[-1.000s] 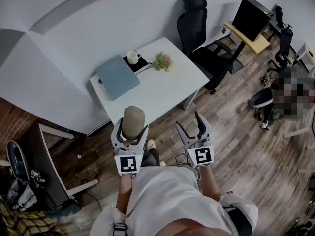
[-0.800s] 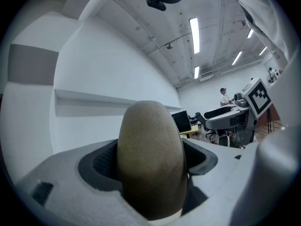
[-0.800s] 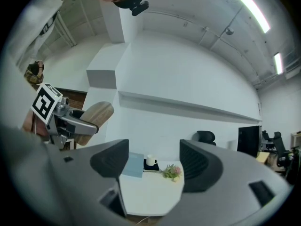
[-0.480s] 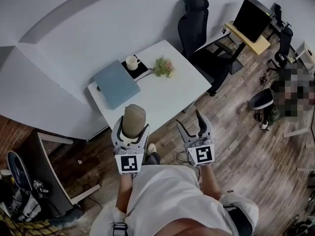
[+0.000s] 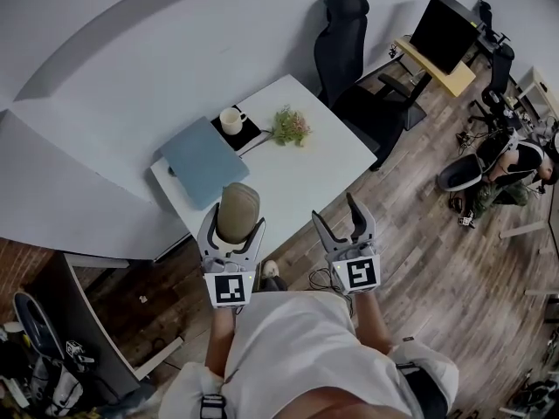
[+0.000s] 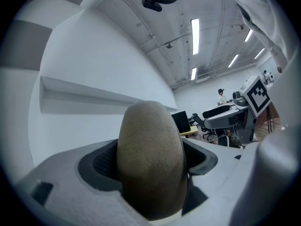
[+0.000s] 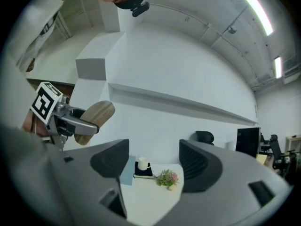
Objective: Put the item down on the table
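You are clenching the tan, rough-skinned oval item (image 5: 237, 208) in your left hand-held gripper (image 5: 234, 227), in the air by the white rectangular desk's (image 5: 301, 168) near edge; your right hand-held gripper (image 5: 335, 218) is hanging released, empty.

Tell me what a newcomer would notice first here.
The tan oval item clamped in the left gripper, low centre-left in the head view. Beside it the right gripper stands open and empty; beyond both, a white table bears a mug, flowers and a blue folder.
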Available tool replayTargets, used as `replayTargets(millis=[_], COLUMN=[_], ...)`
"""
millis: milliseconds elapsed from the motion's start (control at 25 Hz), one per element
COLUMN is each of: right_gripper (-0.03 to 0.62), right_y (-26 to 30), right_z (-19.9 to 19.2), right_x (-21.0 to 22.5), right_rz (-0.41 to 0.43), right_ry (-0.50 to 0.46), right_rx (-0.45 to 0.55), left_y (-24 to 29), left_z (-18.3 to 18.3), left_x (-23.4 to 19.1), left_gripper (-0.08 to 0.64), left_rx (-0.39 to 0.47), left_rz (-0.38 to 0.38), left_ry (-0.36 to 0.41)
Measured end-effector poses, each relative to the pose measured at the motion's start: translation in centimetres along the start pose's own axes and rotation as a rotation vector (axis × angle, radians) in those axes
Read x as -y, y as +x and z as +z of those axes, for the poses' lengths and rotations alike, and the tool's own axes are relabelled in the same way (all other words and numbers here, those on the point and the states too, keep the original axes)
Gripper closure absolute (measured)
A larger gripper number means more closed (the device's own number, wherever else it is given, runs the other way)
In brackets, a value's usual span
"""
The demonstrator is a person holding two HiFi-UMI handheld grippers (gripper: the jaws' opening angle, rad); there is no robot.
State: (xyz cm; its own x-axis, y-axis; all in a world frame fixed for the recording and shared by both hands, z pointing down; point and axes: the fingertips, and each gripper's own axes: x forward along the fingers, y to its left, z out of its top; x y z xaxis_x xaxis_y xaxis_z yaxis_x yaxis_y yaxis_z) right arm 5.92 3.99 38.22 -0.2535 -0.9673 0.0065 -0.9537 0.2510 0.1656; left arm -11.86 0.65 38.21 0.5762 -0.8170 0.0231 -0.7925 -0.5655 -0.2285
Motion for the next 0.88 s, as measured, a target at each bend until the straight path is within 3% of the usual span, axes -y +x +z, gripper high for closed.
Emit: replayTargets(millis=[880], right_gripper=[0.258], right_y=[8.4], right_z=[-0.4], right_x=[1.7], right_rz=[-0.071], right_ry=[-0.033], right_rx=[-0.045], left_y=[8.4], left_z=[-1.7], left_x=[-5.1], left_gripper=[0.159], left_rx=[0.030], left_rz=[-0.070], left_ry=[-0.038])
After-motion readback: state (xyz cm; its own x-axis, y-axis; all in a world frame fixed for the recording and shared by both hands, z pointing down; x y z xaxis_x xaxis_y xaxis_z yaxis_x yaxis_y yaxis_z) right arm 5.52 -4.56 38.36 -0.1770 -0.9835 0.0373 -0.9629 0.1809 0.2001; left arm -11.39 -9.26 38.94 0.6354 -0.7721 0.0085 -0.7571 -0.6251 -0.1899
